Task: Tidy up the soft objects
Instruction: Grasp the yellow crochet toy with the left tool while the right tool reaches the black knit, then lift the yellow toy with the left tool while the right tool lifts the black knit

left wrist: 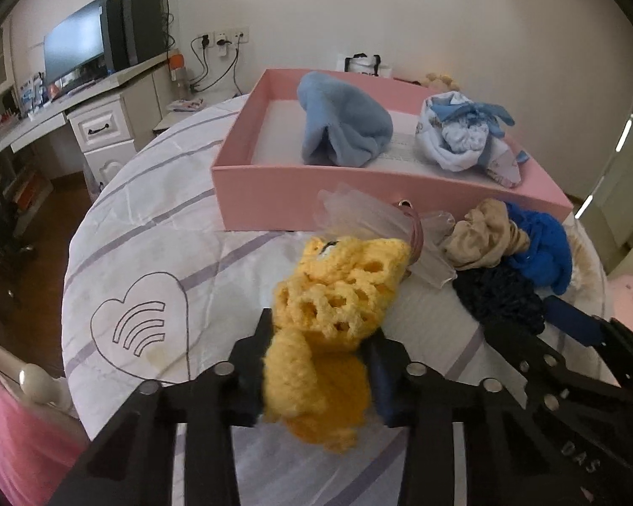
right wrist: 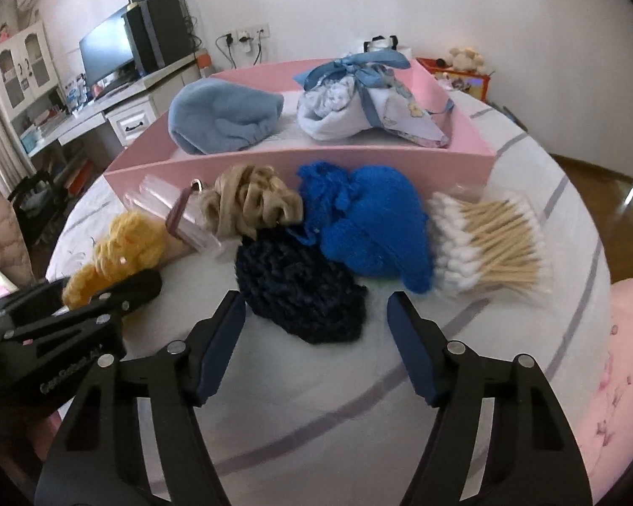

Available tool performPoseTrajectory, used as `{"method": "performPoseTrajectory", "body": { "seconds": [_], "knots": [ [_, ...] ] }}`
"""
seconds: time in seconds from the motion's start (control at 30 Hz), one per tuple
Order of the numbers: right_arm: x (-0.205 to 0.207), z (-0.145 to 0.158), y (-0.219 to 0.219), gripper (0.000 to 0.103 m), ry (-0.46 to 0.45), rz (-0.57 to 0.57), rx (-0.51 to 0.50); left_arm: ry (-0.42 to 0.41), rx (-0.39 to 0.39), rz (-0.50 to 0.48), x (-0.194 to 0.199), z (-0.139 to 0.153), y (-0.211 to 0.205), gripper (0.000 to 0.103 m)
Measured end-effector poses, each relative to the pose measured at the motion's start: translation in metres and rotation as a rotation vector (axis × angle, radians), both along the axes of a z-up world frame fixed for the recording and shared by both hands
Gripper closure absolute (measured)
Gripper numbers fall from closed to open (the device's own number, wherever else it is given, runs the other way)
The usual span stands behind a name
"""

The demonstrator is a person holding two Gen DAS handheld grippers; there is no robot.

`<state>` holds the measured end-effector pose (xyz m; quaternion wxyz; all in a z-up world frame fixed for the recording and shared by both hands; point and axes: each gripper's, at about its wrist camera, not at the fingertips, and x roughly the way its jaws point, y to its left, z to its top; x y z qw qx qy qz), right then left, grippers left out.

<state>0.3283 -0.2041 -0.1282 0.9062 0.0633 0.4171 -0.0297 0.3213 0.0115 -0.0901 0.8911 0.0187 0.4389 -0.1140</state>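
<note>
Left gripper [left wrist: 316,362]: jaws closed on the yellow knit [left wrist: 337,295]. Right gripper [right wrist: 316,333]: jaws open, empty, just before the navy knit [right wrist: 304,291]. Pink box [left wrist: 274,194] behind.

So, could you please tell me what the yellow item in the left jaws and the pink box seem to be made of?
The yellow openwork item looks like crocheted yarn: fuzzy strands, looped holes. The pink rectangular box looks like matte cardboard, with thin, straight, unglossy walls, though I can't be certain.

One pink box [right wrist: 299,160], two cloth bundles inside, five soft pieces outside
</note>
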Motion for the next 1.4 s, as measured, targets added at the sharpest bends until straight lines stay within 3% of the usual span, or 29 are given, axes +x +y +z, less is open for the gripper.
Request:
{"method": "performPoseTrajectory", "body": {
  "seconds": [0.23,0.33,0.4,0.5,0.87,1.4],
  "knots": [
    [0.014,-0.005,0.019,0.036,0.005,-0.016,-0.032,0.024,-0.059,-0.001,-0.004,0.004,0.023,0.076],
    [0.017,-0.005,0.025,0.055,0.0,-0.013,-0.041,0.026,-0.076,0.019,-0.011,0.009,0.032,0.076],
    [0.017,-0.005,0.028,0.077,-0.003,-0.007,-0.024,0.025,-0.081,0.032,-0.017,0.012,0.038,0.076],
    [0.014,-0.004,0.033,0.083,-0.002,0.01,-0.031,0.028,-0.092,0.043,-0.02,0.014,0.043,0.077],
    [-0.006,0.008,0.028,0.085,-0.017,0.037,0.022,0.006,-0.053,0.069,-0.029,0.024,0.038,0.077],
    [-0.044,0.062,0.002,0.085,-0.185,-0.002,0.044,-0.089,-0.029,0.046,-0.064,0.068,0.016,0.077]
  ]
}}
